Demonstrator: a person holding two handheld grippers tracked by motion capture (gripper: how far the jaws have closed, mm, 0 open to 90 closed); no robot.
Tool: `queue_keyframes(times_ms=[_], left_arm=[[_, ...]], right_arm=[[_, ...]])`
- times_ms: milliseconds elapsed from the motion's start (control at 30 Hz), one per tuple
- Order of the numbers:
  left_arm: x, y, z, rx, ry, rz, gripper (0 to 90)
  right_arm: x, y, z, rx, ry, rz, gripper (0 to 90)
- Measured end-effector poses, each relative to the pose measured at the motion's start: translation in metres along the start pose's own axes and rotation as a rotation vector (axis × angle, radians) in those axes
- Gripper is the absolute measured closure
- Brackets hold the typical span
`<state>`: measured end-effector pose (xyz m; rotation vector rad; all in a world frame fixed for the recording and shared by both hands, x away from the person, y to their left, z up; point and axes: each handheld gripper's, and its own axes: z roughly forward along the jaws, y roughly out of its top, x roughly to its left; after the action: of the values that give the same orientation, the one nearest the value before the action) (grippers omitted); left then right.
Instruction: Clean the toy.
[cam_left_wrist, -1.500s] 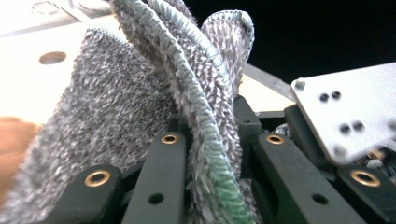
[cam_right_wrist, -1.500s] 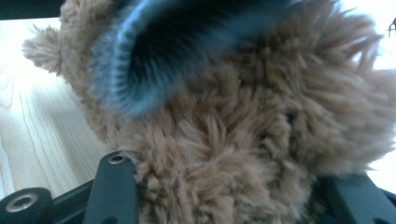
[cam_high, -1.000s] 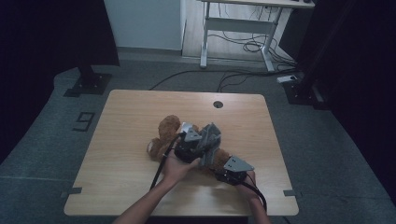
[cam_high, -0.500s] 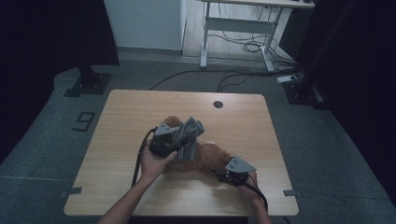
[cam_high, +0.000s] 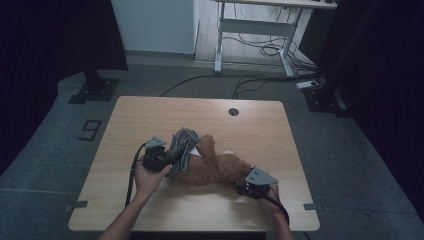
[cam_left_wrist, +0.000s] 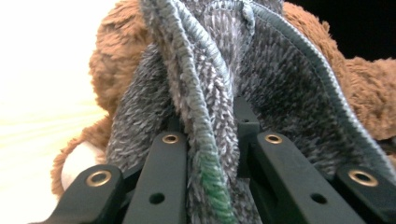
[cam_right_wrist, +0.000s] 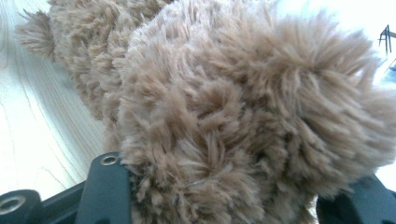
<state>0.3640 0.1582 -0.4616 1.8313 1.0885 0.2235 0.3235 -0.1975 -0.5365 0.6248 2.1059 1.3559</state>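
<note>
Left gripper (cam_high: 159, 159): fingers (cam_left_wrist: 163, 177) clamped tight on a fold of the grey knitted cloth (cam_left_wrist: 219, 107), which runs up between them and drapes over the brown teddy bear (cam_left_wrist: 116, 65) just behind.

Right gripper (cam_high: 252, 183): fingers (cam_right_wrist: 108, 186) stand on either side of a thick furry part of the teddy bear, fur bulging between them and touching both. Jaws have just been opening a little; bear part is between them.

High view: teddy bear (cam_high: 212, 167) lies on its side near the middle of the wooden surface (cam_high: 150, 115), between the two grippers. Grey cloth (cam_high: 181, 147) bunched over its left end, beside the left gripper.

The high view gives the layout on the surface. The left gripper view gives the cloth's weave, hem and a green stitch. The right gripper view gives the fur against the fingers.
</note>
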Motion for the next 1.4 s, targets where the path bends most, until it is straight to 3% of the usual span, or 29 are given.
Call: queue_keyframes(times_ms=[100, 233, 367, 433, 533, 700, 900, 1133, 1267, 1333, 1400], left_arm=[[-0.011, 0.011, -0.003, -0.016, -0.012, 0.026, 79.1], [-0.041, 0.034, 0.000, -0.037, -0.034, 0.110, 78.6], [-0.061, 0.051, 0.020, -0.006, 0.006, 0.177, 78.4], [-0.058, 0.054, 0.037, 0.038, 0.014, 0.157, 78.3], [-0.051, 0.047, 0.051, 0.075, 0.010, 0.126, 78.4], [-0.044, 0.033, 0.050, 0.080, -0.007, 0.115, 79.2], [-0.049, 0.013, 0.044, 0.040, 0.002, 0.151, 80.0], [-0.050, -0.005, 0.035, -0.017, -0.015, 0.131, 80.2], [-0.055, -0.014, 0.030, -0.027, -0.028, 0.143, 80.2], [-0.058, -0.017, 0.027, -0.033, -0.032, 0.152, 80.2], [-0.060, -0.020, 0.025, -0.037, -0.039, 0.151, 80.2]], right_arm=[[-0.001, 0.000, 0.000, -0.001, 0.002, 0.005, 42.0], [-0.001, 0.000, 0.000, -0.007, 0.004, 0.013, 42.0], [-0.001, 0.000, 0.000, -0.006, 0.007, 0.012, 41.7], [-0.001, 0.000, 0.000, -0.008, 0.006, 0.015, 41.6], [-0.002, -0.001, 0.000, -0.008, 0.009, 0.019, 41.3], [-0.003, -0.001, 0.000, -0.013, 0.017, 0.039, 36.4], [-0.003, 0.004, -0.001, 0.010, -0.003, 0.136, 13.6], [-0.006, 0.014, -0.012, 0.004, 0.049, 0.224, 7.1], [-0.008, 0.023, -0.017, -0.056, 0.058, 0.301, 6.0], [-0.007, 0.028, -0.014, -0.041, 0.061, 0.300, 6.0], [-0.004, 0.029, -0.005, 0.022, 0.060, 0.289, 5.9]])
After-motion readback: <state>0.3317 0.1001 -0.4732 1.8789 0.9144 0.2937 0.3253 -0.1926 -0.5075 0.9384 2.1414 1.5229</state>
